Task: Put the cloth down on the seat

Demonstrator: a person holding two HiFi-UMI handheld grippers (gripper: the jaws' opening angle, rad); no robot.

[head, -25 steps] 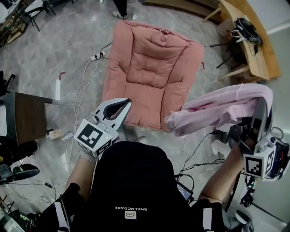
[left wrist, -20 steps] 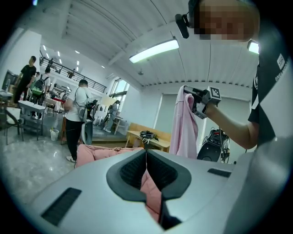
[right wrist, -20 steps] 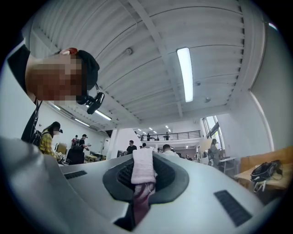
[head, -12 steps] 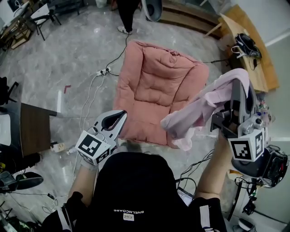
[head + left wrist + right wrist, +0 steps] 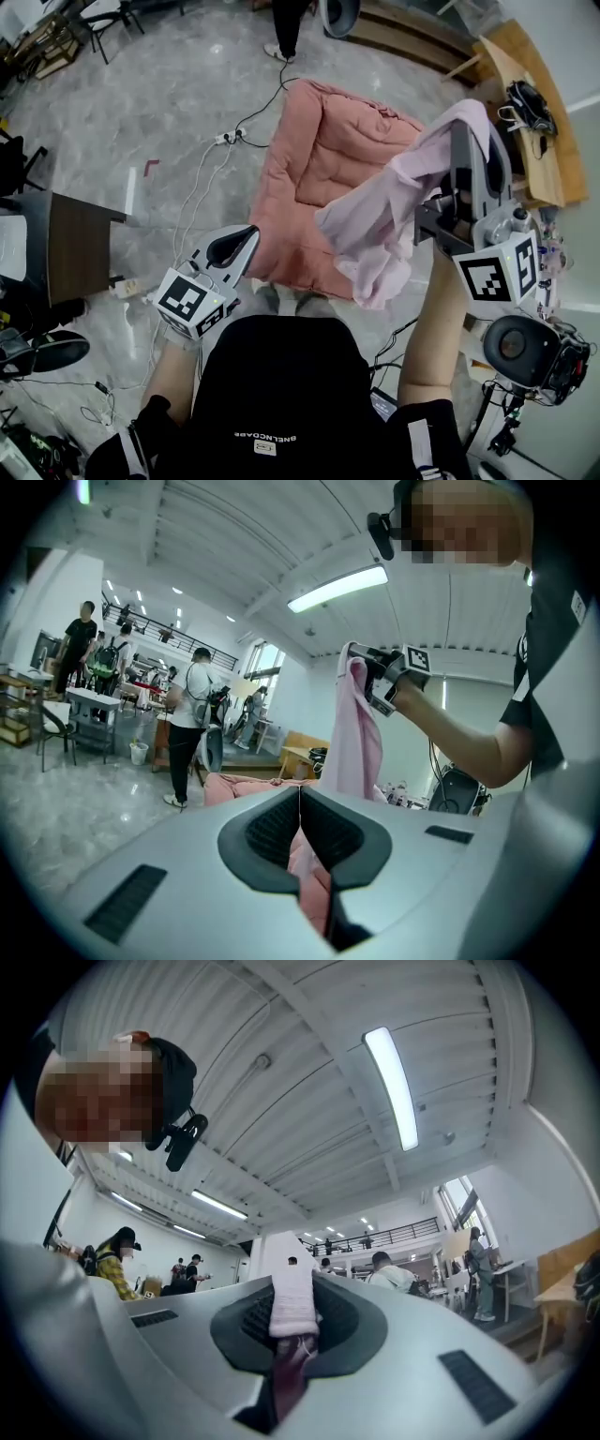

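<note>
Cloth [image 5: 375, 234] has swung toward the seat [image 5: 323, 164], hanging below the right hand-held gripper [image 5: 466, 129] clamped on it, so lowering comes next. Left hand-held gripper [image 5: 247, 234] is closed, empty.

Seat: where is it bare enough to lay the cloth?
The seat is bare from its left edge to the hanging cloth, which the right gripper holds over its right front. Cables clutter the floor left of it.
</note>
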